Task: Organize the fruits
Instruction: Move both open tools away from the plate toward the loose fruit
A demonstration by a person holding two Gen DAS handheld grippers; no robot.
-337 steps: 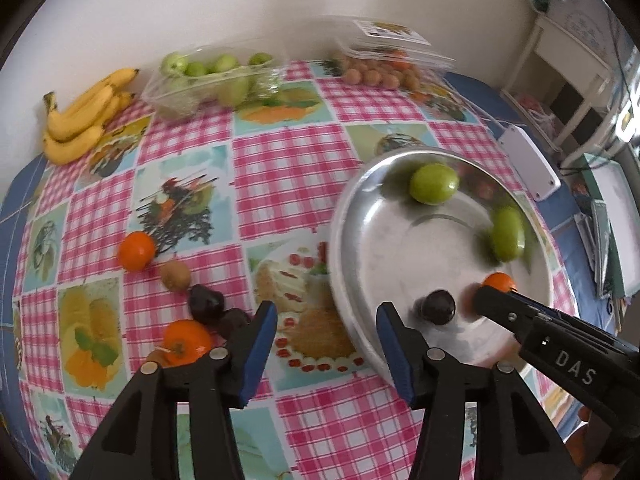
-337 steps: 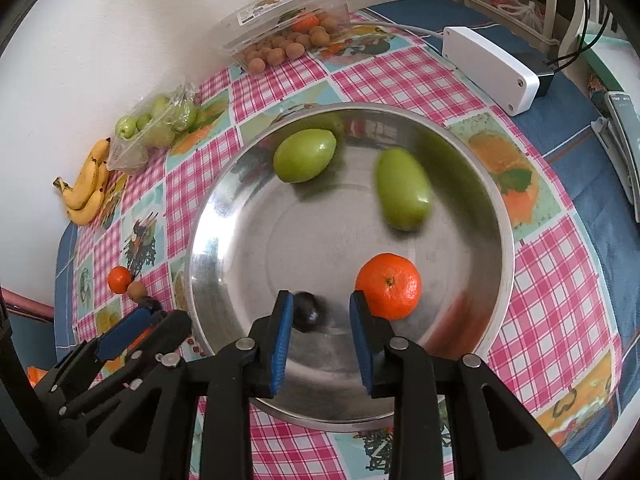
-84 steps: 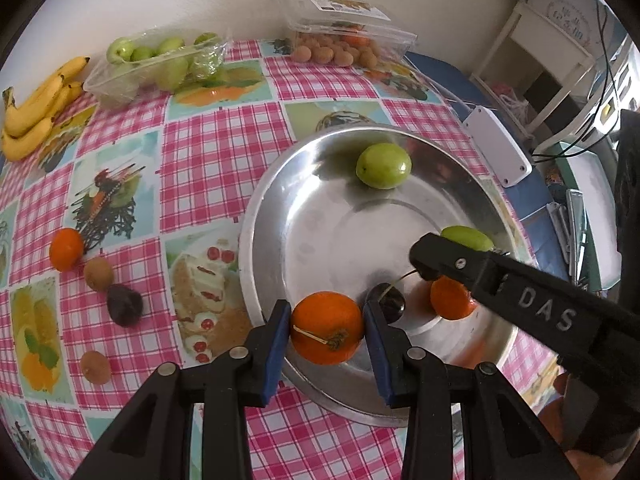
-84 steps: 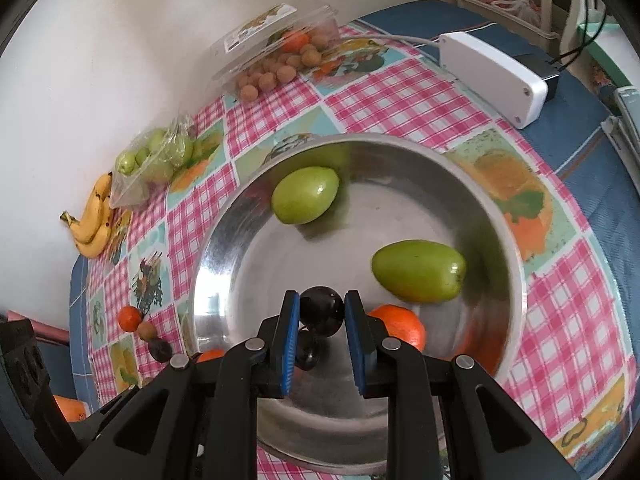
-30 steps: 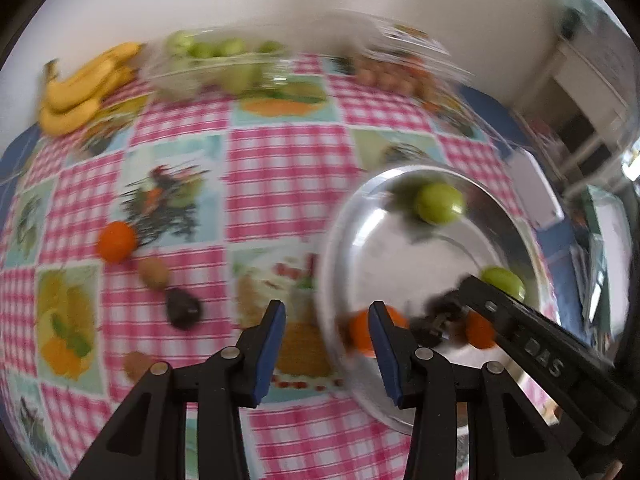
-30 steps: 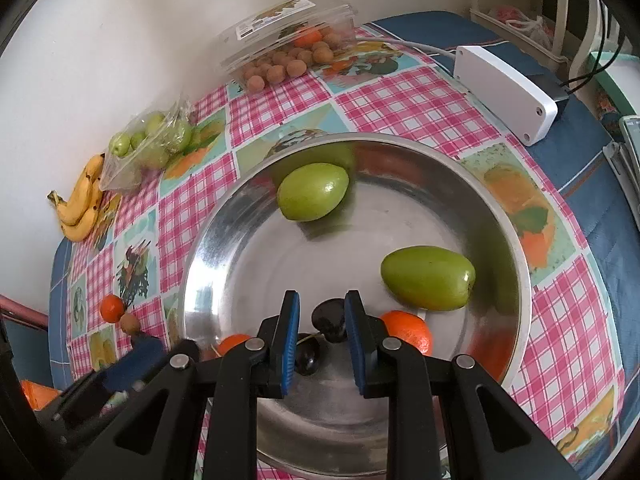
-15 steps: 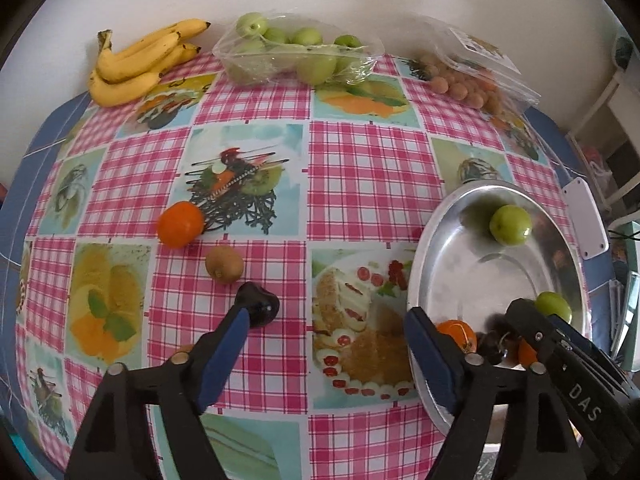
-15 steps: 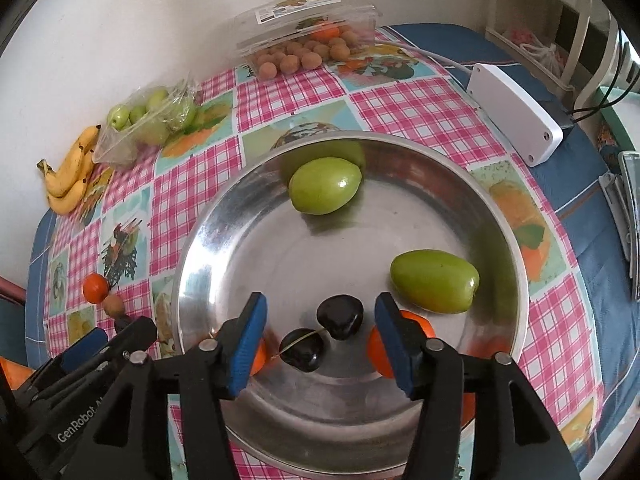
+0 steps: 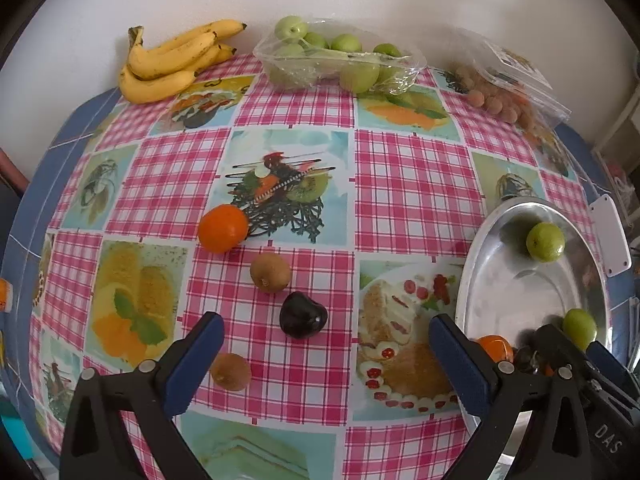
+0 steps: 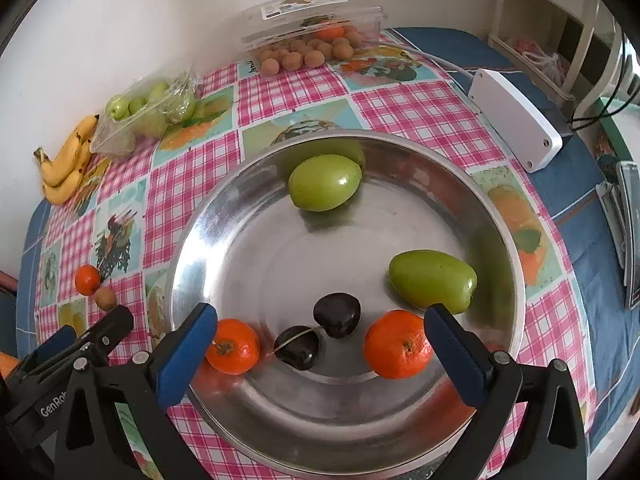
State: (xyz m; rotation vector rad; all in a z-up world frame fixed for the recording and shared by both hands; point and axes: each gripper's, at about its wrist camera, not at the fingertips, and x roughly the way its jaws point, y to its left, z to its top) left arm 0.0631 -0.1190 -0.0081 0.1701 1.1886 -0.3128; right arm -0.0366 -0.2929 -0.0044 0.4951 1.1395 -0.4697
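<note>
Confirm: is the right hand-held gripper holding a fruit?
No. The right hand-held gripper is open over the tray, fingers clear of all fruit.

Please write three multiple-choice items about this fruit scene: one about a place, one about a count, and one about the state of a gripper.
1. Where does the yellow banana bunch lie?
A. in the round metal tray
B. at the far edge of the checked tablecloth, by the wall
C. between the left gripper's fingers

2. How many orange mandarins lie in the round metal tray?
A. two
B. none
C. four

3. How is the right gripper?
A. shut on a cherry
B. shut, holding nothing
C. open

Key: 1 B, it lies beside the bagged green fruits; 2 A, one at each blue fingertip; 3 C, wide gap, nothing held.
</note>
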